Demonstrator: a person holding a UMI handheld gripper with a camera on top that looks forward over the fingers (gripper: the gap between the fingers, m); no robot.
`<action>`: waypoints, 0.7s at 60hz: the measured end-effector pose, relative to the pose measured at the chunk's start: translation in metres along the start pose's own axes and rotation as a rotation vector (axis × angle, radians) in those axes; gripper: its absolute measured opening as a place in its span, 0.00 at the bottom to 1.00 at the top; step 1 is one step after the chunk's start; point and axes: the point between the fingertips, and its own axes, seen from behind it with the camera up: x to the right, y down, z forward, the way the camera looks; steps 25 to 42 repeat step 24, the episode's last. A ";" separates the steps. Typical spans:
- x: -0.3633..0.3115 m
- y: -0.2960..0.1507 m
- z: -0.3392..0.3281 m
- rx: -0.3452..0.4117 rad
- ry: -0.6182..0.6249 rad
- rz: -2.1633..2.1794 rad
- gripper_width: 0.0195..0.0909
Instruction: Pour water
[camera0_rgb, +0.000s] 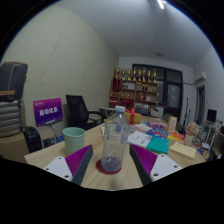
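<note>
A clear plastic water bottle (115, 140) with a white cap stands upright on a round red coaster (100, 174) on the light wooden table (50, 158). My gripper (113, 166) is open, and the bottle's base sits between the two magenta pads (80, 160) with a gap at each side. To the left of the bottle, beyond the left finger, stands a pale green cup (73, 139).
Books, boxes and small items (160, 136) crowd the table right of the bottle. A purple sign (47, 110) and black office chairs (78, 110) stand behind the table on the left. Shelves with bottles (135, 85) line the far wall.
</note>
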 end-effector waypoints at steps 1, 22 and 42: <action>-0.002 0.000 -0.004 -0.004 -0.002 0.005 0.90; -0.016 0.021 -0.160 -0.021 0.060 0.040 0.90; -0.020 0.020 -0.170 -0.012 0.058 0.040 0.90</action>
